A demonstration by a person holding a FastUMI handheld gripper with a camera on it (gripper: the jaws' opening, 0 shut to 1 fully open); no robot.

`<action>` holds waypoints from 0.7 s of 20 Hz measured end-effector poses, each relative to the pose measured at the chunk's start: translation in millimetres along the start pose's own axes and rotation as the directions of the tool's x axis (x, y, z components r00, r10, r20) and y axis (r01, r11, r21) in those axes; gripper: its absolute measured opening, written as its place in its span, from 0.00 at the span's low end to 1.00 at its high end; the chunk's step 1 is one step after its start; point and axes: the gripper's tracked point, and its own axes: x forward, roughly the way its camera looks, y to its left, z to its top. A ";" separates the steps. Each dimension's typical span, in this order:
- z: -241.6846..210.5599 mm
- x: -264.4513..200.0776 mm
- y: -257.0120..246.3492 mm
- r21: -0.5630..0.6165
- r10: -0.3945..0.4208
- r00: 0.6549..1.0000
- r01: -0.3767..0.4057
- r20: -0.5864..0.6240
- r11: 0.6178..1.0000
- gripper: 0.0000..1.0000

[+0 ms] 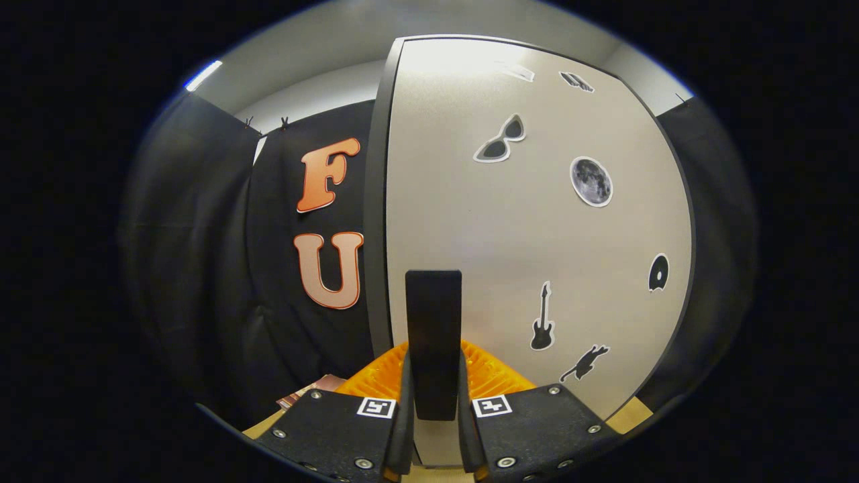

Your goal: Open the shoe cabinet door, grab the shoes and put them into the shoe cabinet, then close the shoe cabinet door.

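Door (537, 221) handle (433, 342) sits clamped between the 2 fingers of the gripper (433, 419), jaws narrow on it; pull should follow the hinge arc, grip held square.

The black handle (433, 342) on the shoe cabinet door (537, 228) stands between the fingers of the gripper (433, 402), which close against its two sides and hide its lower end. The door covers the cabinet's interior entirely, and its bottom edge is cut off behind the gripper body. Two stickers (545, 75) near the door's top are washed out by glare and cannot be identified.
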 end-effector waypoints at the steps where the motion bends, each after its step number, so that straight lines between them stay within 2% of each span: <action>1: 0.1 -1.7 -0.3 0.000 0.000 1.000 0.000 -0.006 1.000 0.27; 5: 1.3 -13.7 0.0 0.005 0.008 1.000 -0.008 0.006 1.000 0.27; 14: -0.2 -56.5 -12.2 0.007 -0.054 0.998 0.054 -0.027 0.999 0.27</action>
